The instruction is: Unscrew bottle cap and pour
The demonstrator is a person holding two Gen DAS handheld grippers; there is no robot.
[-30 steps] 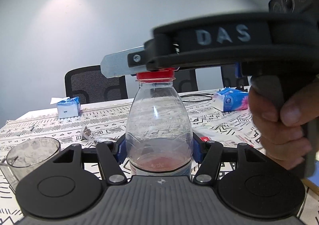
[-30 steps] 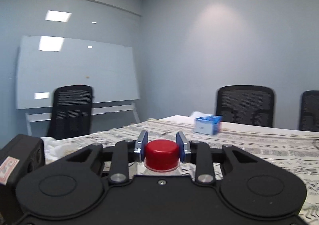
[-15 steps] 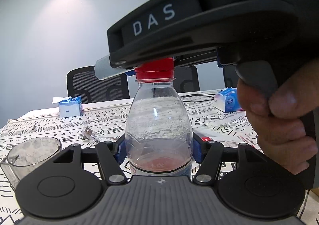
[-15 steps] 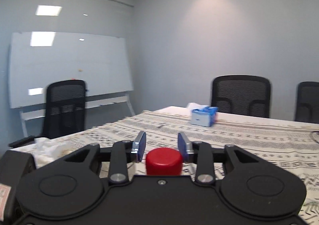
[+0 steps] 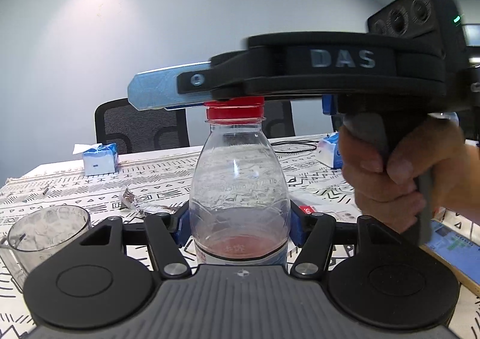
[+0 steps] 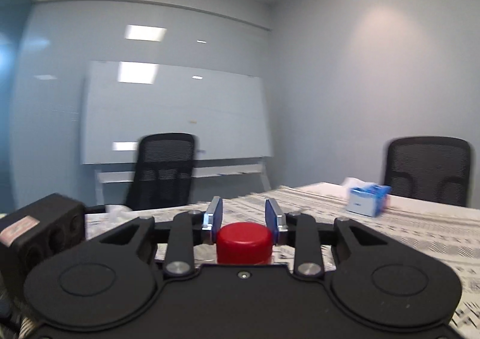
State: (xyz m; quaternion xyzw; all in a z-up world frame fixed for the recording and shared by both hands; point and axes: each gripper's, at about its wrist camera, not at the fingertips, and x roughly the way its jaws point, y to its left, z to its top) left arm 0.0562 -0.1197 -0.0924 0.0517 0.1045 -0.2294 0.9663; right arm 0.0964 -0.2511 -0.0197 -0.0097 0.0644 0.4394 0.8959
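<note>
A clear plastic bottle (image 5: pixel 240 189) with a little red liquid at the bottom stands upright on the table. My left gripper (image 5: pixel 240 226) is shut on its lower body. Its red cap (image 5: pixel 234 112) is on the neck. My right gripper (image 6: pixel 243 223) comes in level from the right, over the bottle top (image 5: pixel 192 89). In the right wrist view the red cap (image 6: pixel 243 241) sits between the blue pads (image 6: pixel 216 219), which close on its sides with little or no gap. An empty clear cup (image 5: pixel 45 234) stands at the left.
The table has a black-and-white patterned cloth (image 5: pixel 315 171). On it lie a blue tissue box (image 5: pixel 99 158), a second tissue pack (image 5: pixel 330 152), a crumpled wrapper (image 5: pixel 132 201), a cable (image 5: pixel 295 146) and a phone (image 5: pixel 453 252) at the right edge. Office chairs (image 5: pixel 141 125) stand behind.
My right gripper has swung back round the cap to the level pose of a second ago. Its pads were apart from the cap half a second ago and now close on it. The bottle has not moved.
</note>
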